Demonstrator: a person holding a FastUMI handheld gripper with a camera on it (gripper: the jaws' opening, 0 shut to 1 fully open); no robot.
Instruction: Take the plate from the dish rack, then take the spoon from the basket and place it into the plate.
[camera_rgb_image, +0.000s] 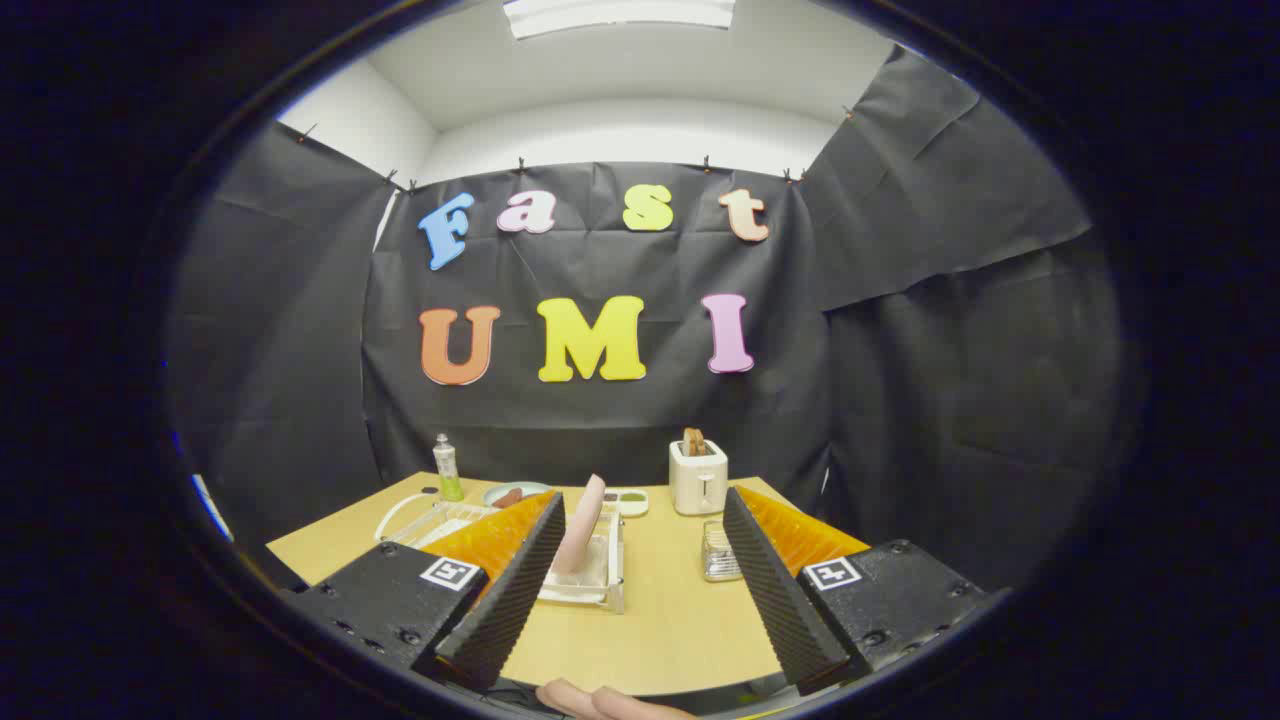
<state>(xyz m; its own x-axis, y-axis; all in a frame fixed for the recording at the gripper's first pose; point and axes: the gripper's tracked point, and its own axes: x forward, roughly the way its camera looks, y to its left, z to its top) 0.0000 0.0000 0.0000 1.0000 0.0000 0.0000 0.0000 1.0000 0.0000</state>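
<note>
The gripper (640, 590) stood wide open above the near edge of the desk (660, 620), its two ribbed black fingers (510, 590) spread well apart and holding nothing. Neither finger touched anything on the desk.

Between the fingers, closer to the left one, a clear dish rack (600, 570) sat on the desk. A pink plate (582, 525) stood on edge in it, nearly upright and leaning a little. The left finger hid the rack's left side, so what else it held could not be told.

Just beside the right finger's inner face sat a small wire basket (720, 552). Its right part was hidden behind that finger, and the spoon inside could not be made out.

Toward the far edge of the desk stood a white toaster (698, 478) with brown toast (694, 441) sticking up from its slots. Left of it lay a small white tray (630, 500) with something dark green in it, too small to tell. Farther left, a pale bowl (515, 493) held something reddish, and a small bottle (447, 468) with a green label stood near the far left corner. A white wire frame (420, 515) lay by that corner, partly cut off by the left finger.

At the near edge, below the desk, part of a hand (600, 702) showed.
</note>
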